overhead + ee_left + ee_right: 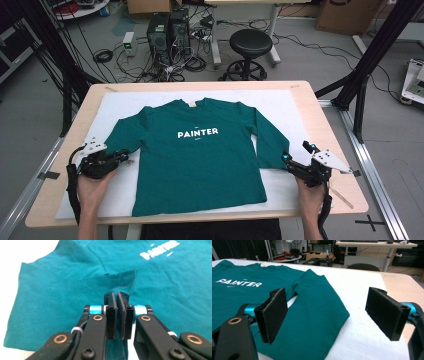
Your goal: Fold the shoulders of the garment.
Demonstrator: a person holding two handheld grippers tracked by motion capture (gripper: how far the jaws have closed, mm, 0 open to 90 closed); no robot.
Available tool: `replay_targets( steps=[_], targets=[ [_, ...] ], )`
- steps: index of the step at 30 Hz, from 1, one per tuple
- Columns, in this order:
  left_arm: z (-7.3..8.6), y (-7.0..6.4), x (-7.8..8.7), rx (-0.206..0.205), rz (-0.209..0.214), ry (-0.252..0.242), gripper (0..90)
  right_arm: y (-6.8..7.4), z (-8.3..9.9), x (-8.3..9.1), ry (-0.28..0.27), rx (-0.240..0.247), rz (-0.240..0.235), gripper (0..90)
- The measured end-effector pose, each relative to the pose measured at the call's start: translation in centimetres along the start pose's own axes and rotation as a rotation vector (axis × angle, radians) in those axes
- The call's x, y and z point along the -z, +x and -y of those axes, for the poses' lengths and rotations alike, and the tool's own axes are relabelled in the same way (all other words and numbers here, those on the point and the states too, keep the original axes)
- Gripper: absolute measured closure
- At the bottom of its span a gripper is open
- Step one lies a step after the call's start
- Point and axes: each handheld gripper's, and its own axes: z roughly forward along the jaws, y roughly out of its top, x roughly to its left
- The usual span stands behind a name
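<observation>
On the white mat (280,107) that covers the wooden table (325,125) lies a green long-sleeved shirt (195,160), front up, with PAINTER printed in white across the chest. At its left sleeve, which is folded back onto itself, the left gripper (117,315) has its jaws pressed nearly together; the left gripper view shows only a thin slit between the pads, with the sleeve's cuff edge (127,281) right at their tips. Whether any cloth is caught in that slit cannot be made out. The right gripper (298,159) sits at the end of the right sleeve (317,312) with its jaws spread wide, holding nothing; one pad hangs over the green cloth, the other over the bare mat. The person's hands enter from the bottom edge, forearms cut off.
</observation>
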Motion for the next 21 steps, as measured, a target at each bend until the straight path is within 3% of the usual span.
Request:
replay_targets(
  steps=[6,14,21],
  targets=[
    [-0.8,-0.5,-0.1,0.030,0.045,-0.036,86.1,0.0,0.0,0.0,-0.001,0.006,0.004,17.8],
    [-2.1,-2.1,-1.9,0.038,0.125,-0.021,86.6,0.0,0.0,0.0,-0.001,0.007,0.006,17.8],
    [-3.5,-3.6,-2.6,0.007,0.148,-0.029,86.6,0.0,0.0,0.0,0.001,0.007,0.005,17.8]
  ],
)
